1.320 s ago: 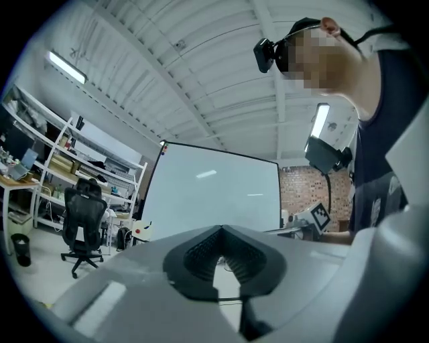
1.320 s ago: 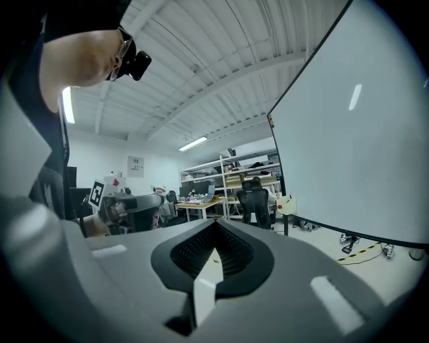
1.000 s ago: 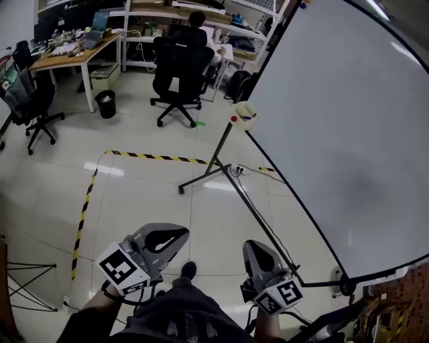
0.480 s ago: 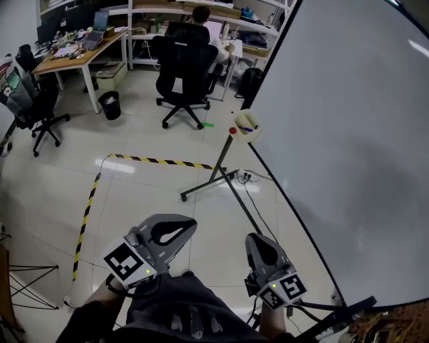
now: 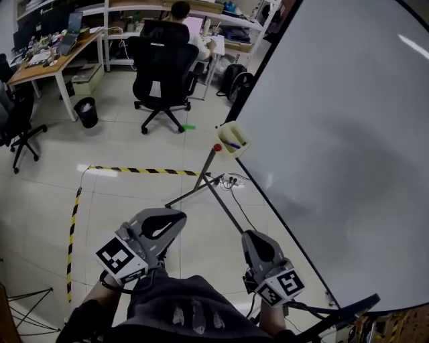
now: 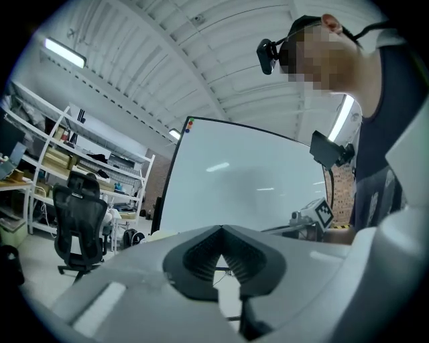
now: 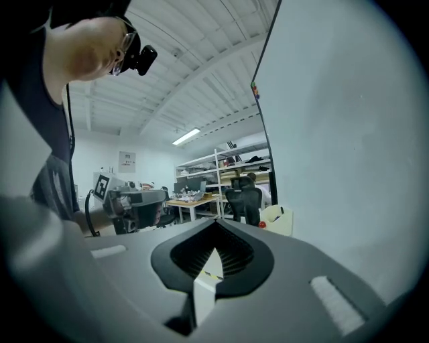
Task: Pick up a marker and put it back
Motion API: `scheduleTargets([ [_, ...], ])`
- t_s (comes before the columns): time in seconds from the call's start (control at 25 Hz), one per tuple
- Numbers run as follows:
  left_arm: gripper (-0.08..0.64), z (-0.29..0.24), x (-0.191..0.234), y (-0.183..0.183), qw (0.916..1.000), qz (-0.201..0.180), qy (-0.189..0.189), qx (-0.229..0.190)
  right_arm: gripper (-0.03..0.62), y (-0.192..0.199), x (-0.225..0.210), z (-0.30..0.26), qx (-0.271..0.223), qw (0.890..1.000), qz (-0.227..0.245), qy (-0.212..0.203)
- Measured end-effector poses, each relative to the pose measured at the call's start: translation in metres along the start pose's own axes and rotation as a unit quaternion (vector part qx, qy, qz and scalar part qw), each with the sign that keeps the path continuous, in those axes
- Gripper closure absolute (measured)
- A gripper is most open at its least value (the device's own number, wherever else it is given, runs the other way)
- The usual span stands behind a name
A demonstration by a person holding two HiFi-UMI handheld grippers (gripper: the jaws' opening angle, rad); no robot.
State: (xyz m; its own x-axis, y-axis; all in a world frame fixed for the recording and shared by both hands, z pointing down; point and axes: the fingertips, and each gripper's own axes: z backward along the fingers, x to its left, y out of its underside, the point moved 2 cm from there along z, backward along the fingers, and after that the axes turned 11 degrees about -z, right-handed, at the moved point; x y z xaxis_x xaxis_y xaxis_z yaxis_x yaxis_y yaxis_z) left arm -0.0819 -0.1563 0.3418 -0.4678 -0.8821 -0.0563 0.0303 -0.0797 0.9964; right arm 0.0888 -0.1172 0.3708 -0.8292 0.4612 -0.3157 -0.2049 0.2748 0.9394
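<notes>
Left gripper (image 5: 178,218) & right gripper (image 5: 253,236), grey w/ marker cubes: jaws together, nothing btwn, both low over pale tiled floor (image 5: 134,194). Dark marker (image 5: 232,145), prob. purple, sits in cream plastic holder (image 5: 236,131) at corner of large whiteboard (image 5: 335,134), well apart from both.

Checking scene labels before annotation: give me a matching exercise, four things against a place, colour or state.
1. marker holder
2. office chair
3. bin
4. left tool

A. shut, empty
B. on the floor by the desk
C. cream, at the whiteboard's edge
D. black, with a person in it

Pairs: 1-C, 2-D, 3-B, 4-A
</notes>
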Motion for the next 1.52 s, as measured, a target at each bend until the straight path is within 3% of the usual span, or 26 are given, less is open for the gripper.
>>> scheduleTargets([
  [0.48,0.554,-0.077,0.138,0.009,0.9938,-0.037,0.104,0.016,0.591,-0.041,-0.041,-0.127,-0.009,0.998,-0.01,0.064],
  [0.76,0.554,-0.155,0.168,0.043,0.9846,-0.073,0.147,0.062,0.591,-0.051,-0.08,-0.148,-0.004,0.996,-0.025,0.089],
  [0.96,0.554,-0.221,0.183,0.075,0.973,-0.126,0.17,0.093,0.591,-0.058,-0.117,-0.16,-0.006,0.996,-0.039,0.082],
  [1.2,0.554,-0.284,0.184,0.129,0.9405,-0.201,0.197,0.191,0.591,-0.059,-0.157,-0.169,0.013,0.998,-0.038,0.041],
  [1.4,0.552,-0.308,0.18,0.171,0.8913,-0.305,0.212,0.26,0.591,-0.057,-0.177,-0.175,0.032,0.999,-0.042,0.01],
  [1.52,0.552,-0.311,0.178,0.182,0.8688,-0.338,0.227,0.282,0.591,-0.059,-0.179,-0.177,0.032,0.998,-0.047,0.004],
])
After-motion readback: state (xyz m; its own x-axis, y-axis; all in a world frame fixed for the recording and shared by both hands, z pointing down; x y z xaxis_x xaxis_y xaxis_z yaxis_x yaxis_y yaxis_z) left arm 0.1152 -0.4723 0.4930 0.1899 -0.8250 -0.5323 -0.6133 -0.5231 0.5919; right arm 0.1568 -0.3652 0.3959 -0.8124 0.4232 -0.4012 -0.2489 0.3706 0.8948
